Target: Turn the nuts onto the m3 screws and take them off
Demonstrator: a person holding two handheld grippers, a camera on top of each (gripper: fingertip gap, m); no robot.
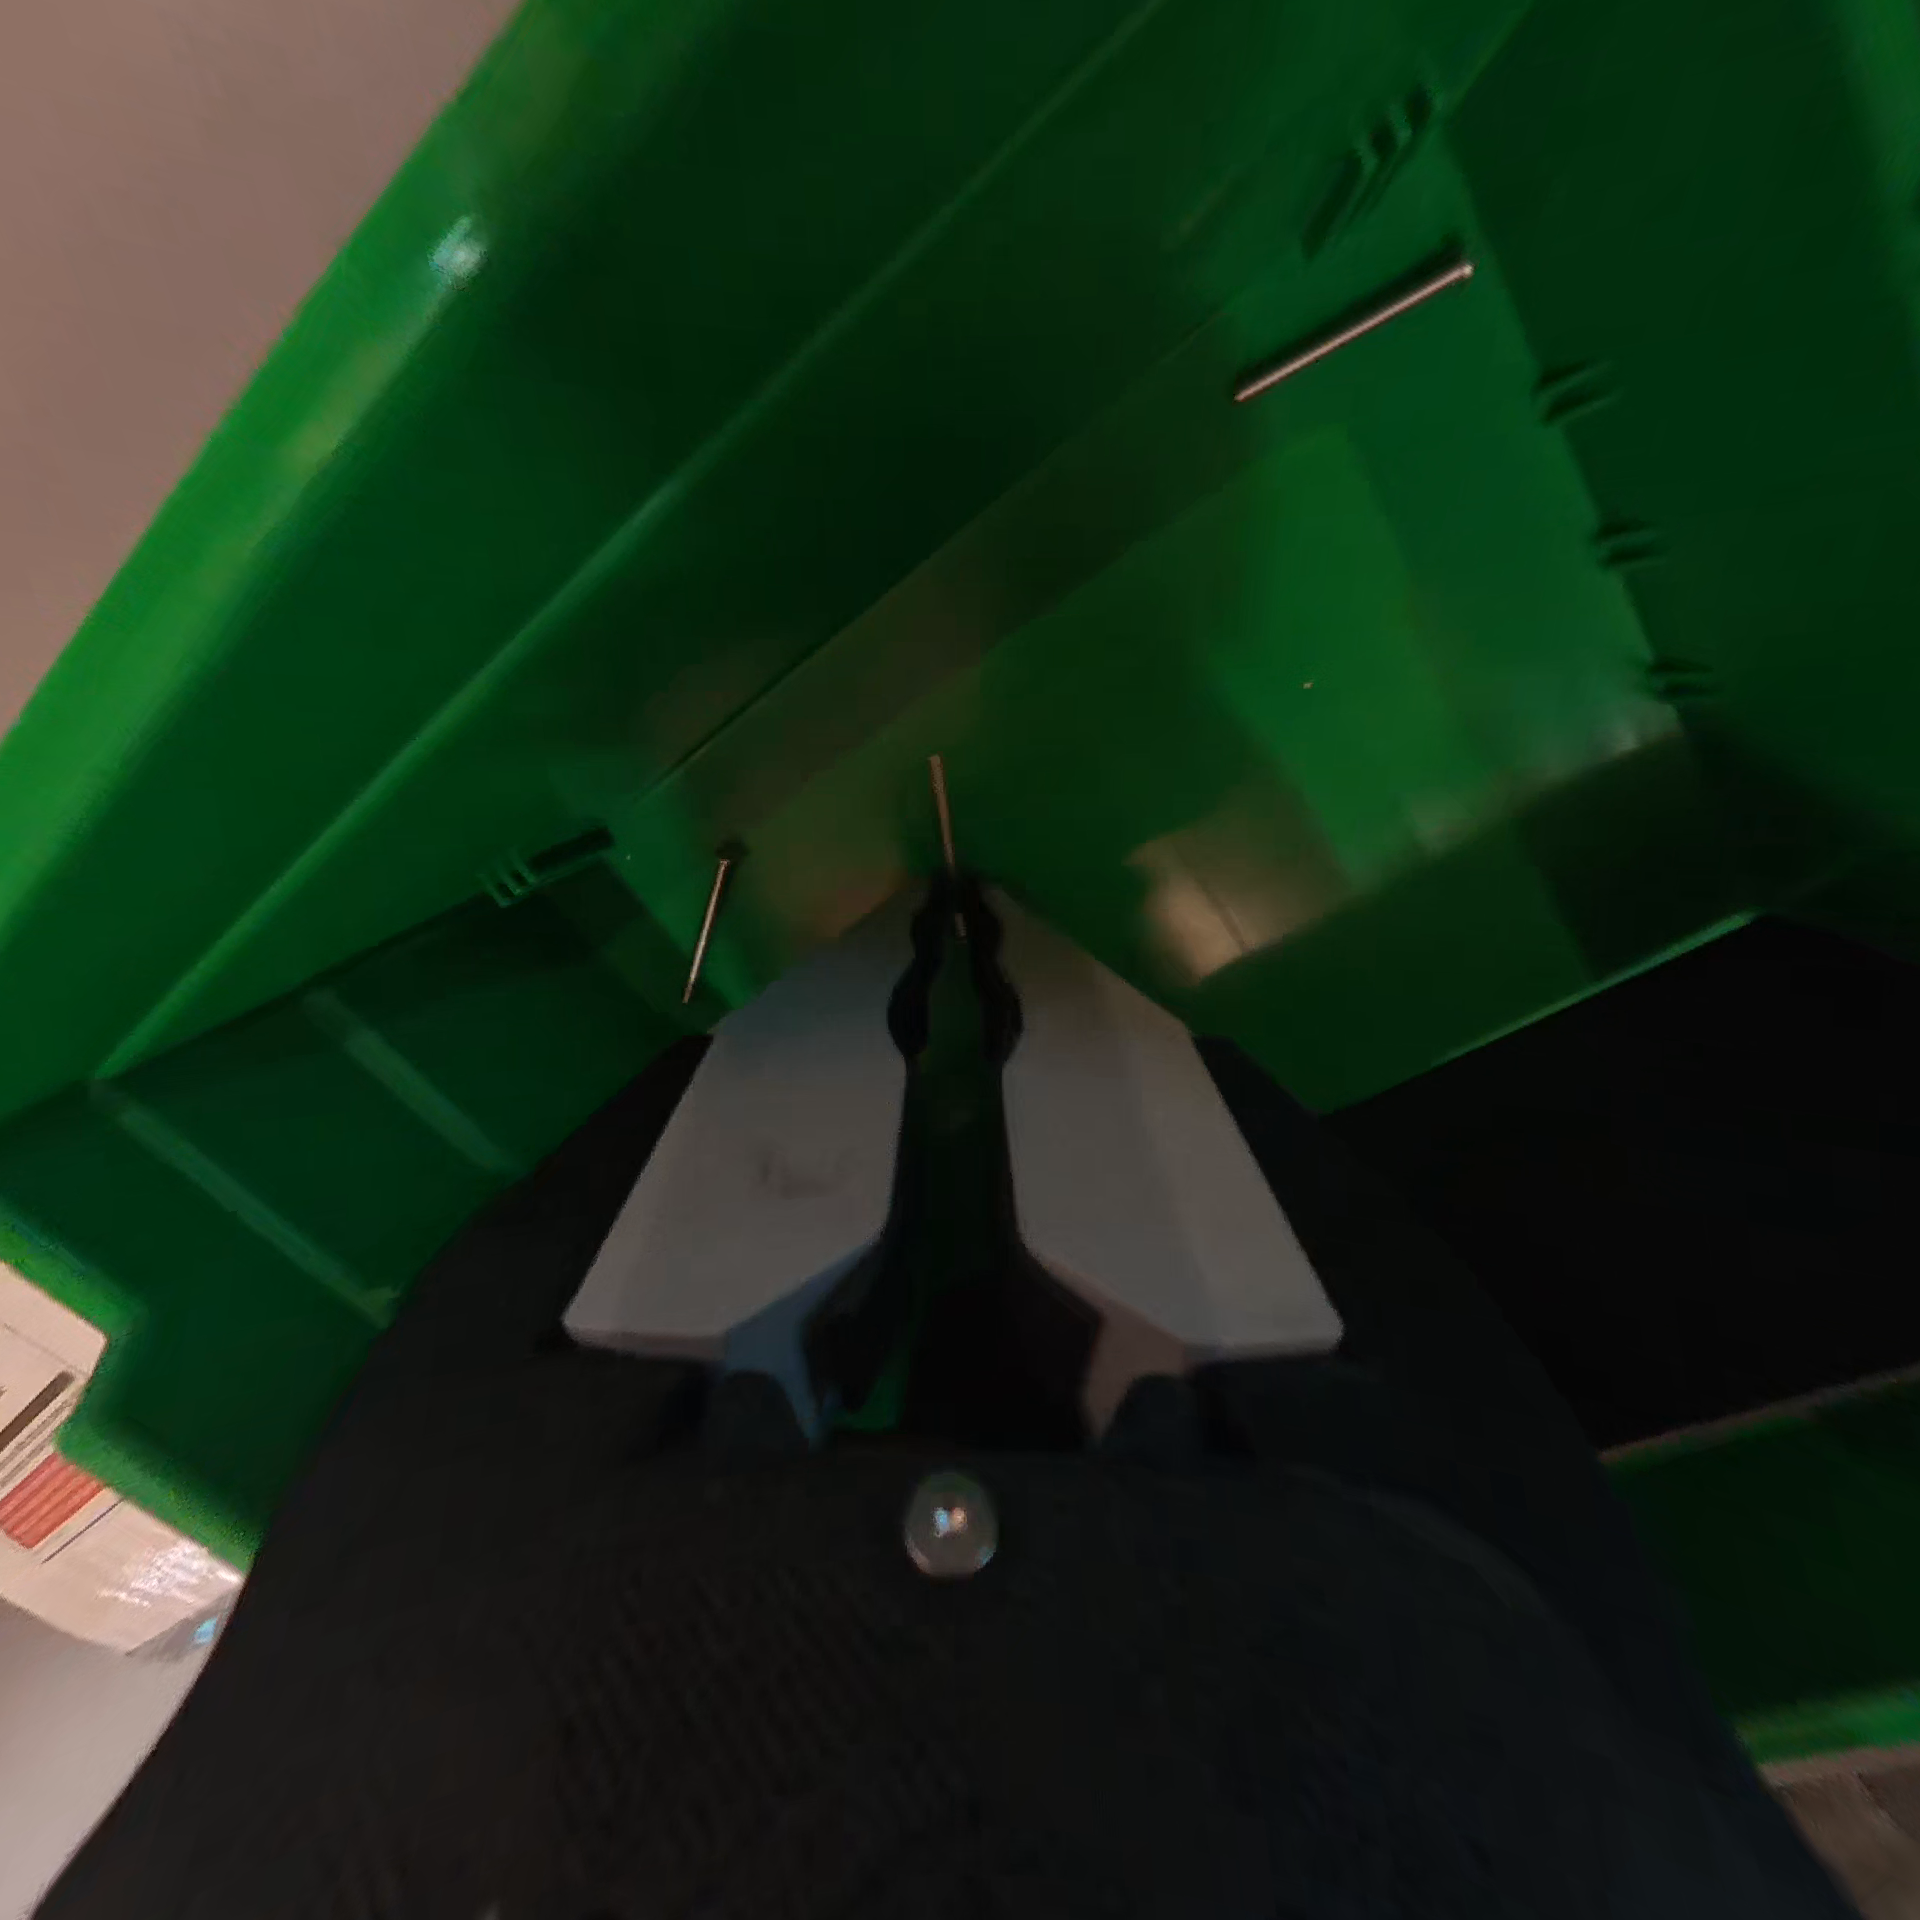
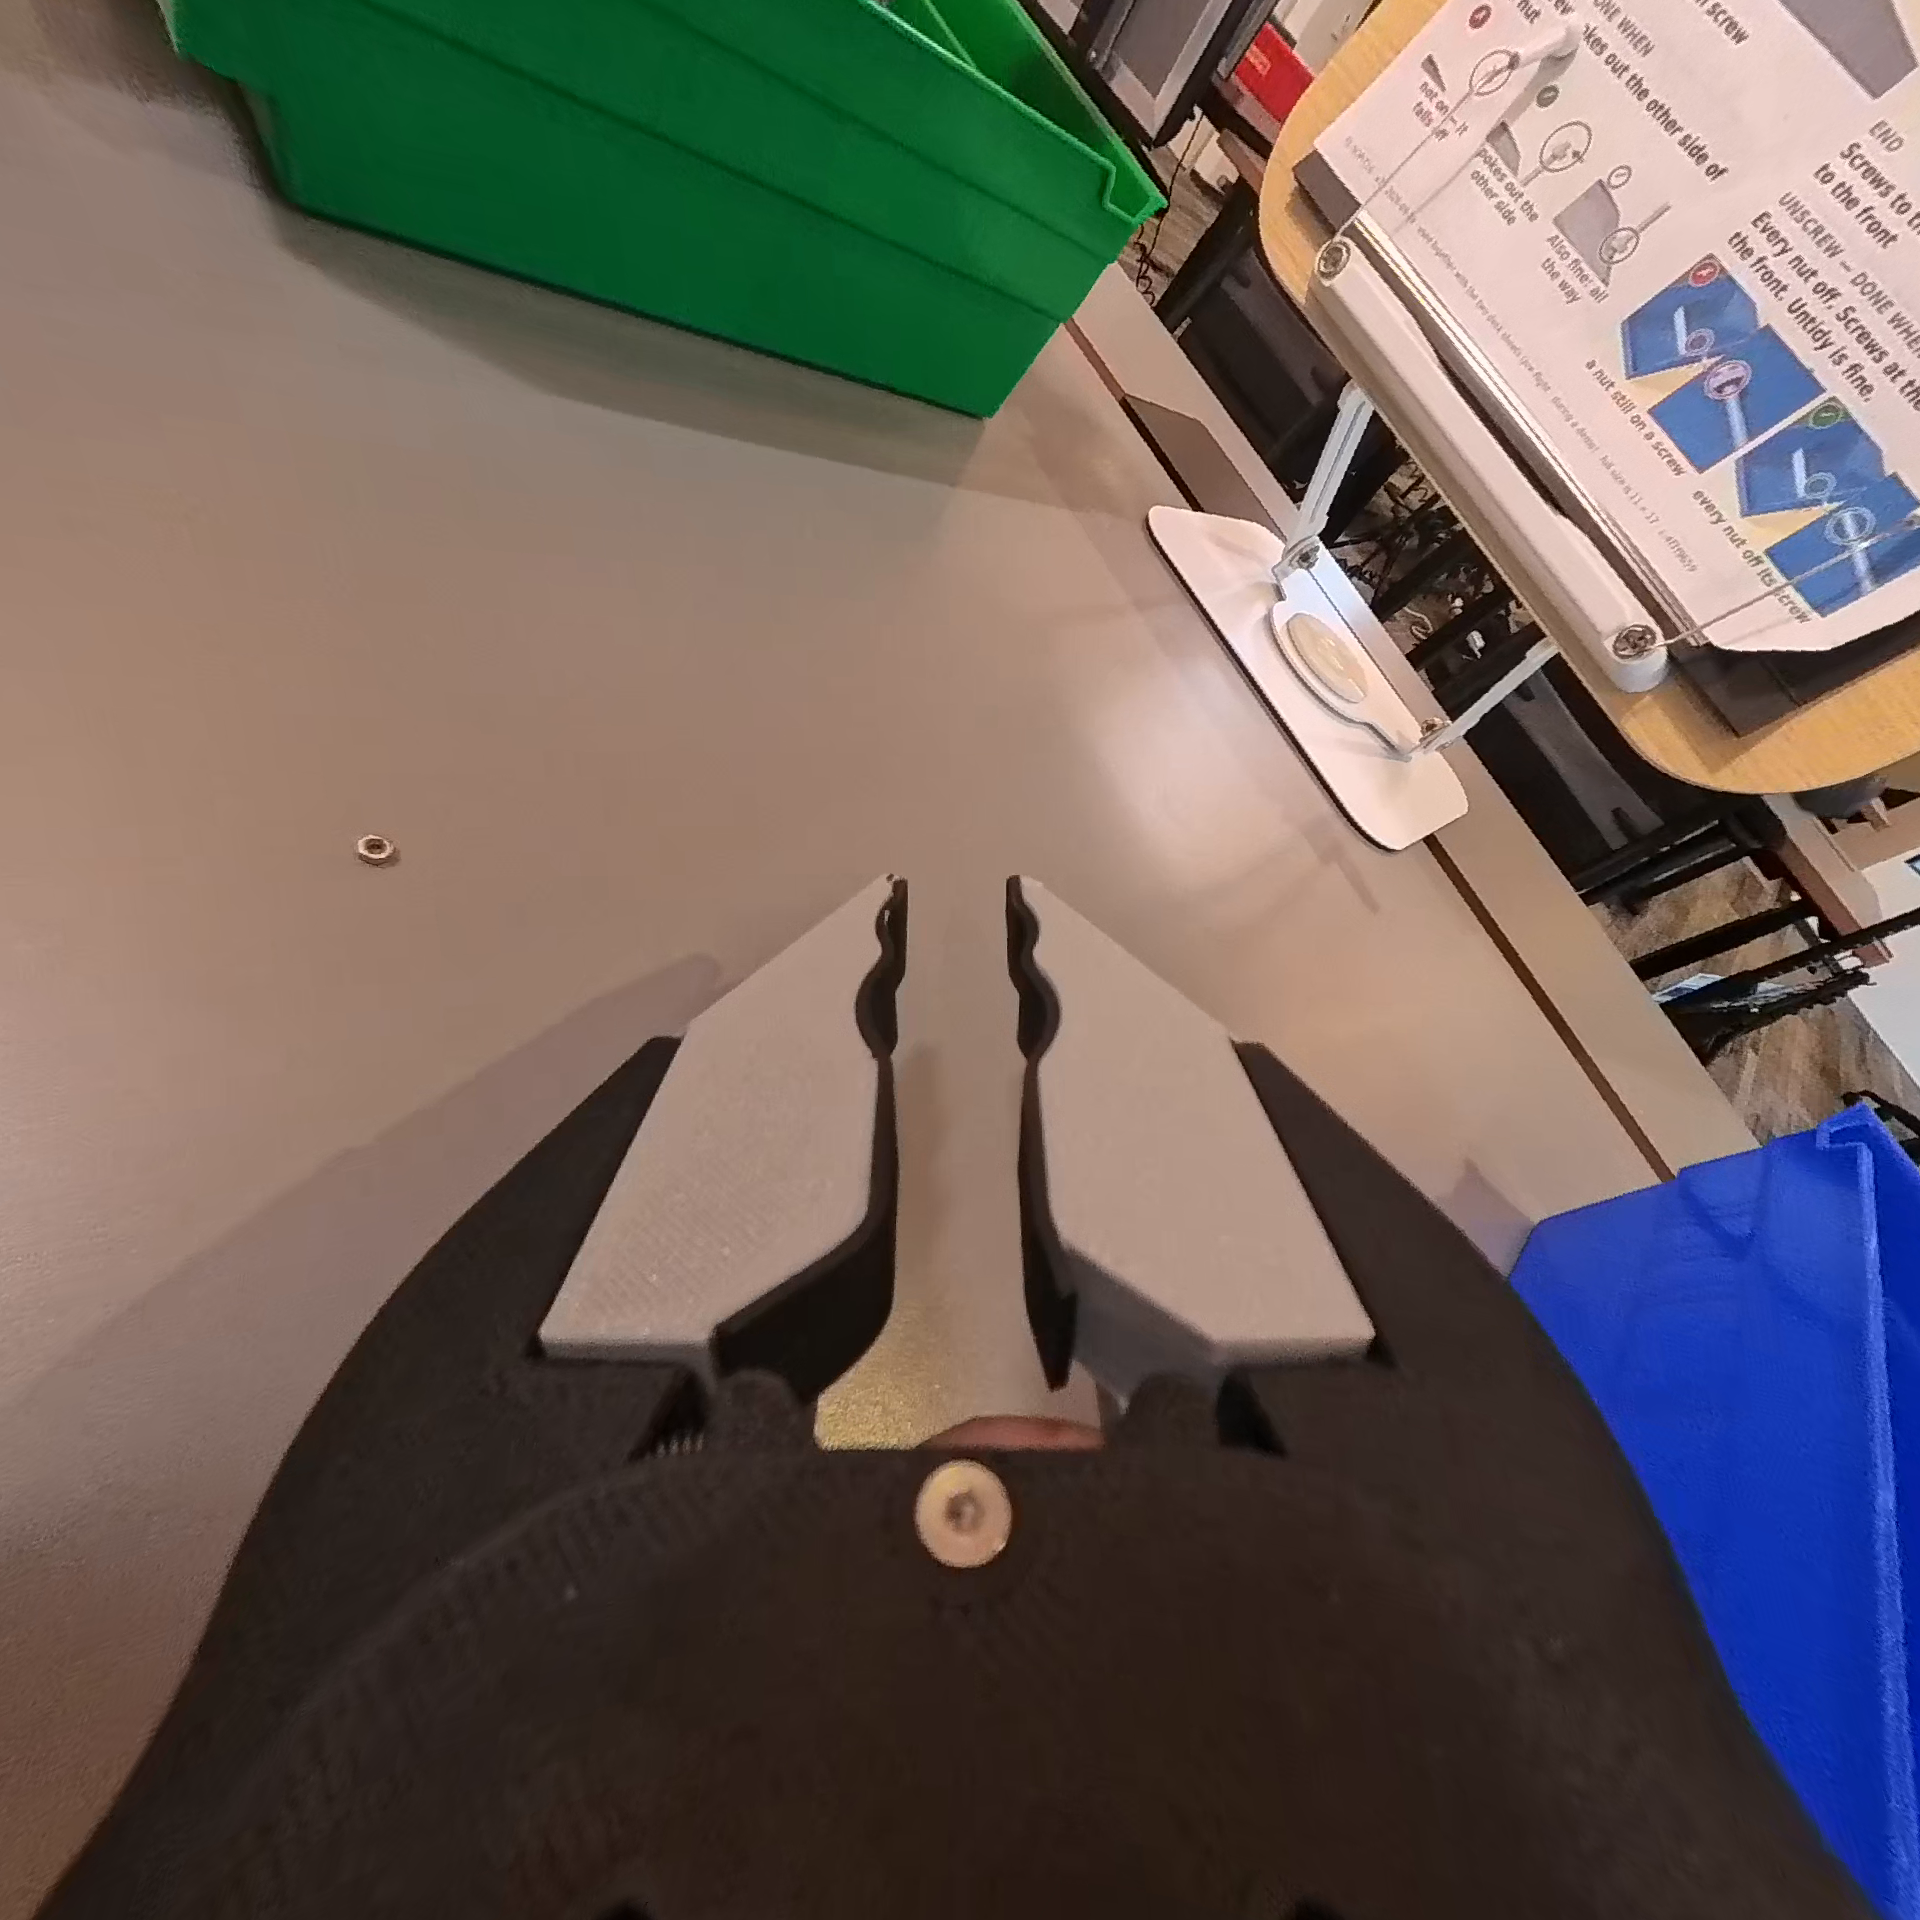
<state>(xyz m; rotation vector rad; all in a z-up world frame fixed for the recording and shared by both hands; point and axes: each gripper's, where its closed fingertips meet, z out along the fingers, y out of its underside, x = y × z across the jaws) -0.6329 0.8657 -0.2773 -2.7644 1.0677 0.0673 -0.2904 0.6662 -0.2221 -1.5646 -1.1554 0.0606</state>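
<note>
In the left wrist view my left gripper [image 1: 953, 902] is inside a green bin [image 1: 727, 468] and is shut on a thin long screw [image 1: 941, 805] that sticks out past the fingertips. A second screw [image 1: 709, 920] lies just to its left and a third screw [image 1: 1351, 332] lies farther off at the upper right of the bin. In the right wrist view my right gripper [image 2: 954, 894] is open and empty, low over the grey table [image 2: 623, 623]. A small metal nut [image 2: 375, 849] lies on the table to its left.
Stacked green bins [image 2: 675, 177] stand at the table's far side. A blue bin [image 2: 1745, 1403] is close on the right. A white stand base [image 2: 1309, 665] holds an instruction sheet [image 2: 1662, 260] over the table's right edge. From my right tips it is roughly 10 cm to the small metal nut [image 2: 375, 849]; from my left, 40 cm.
</note>
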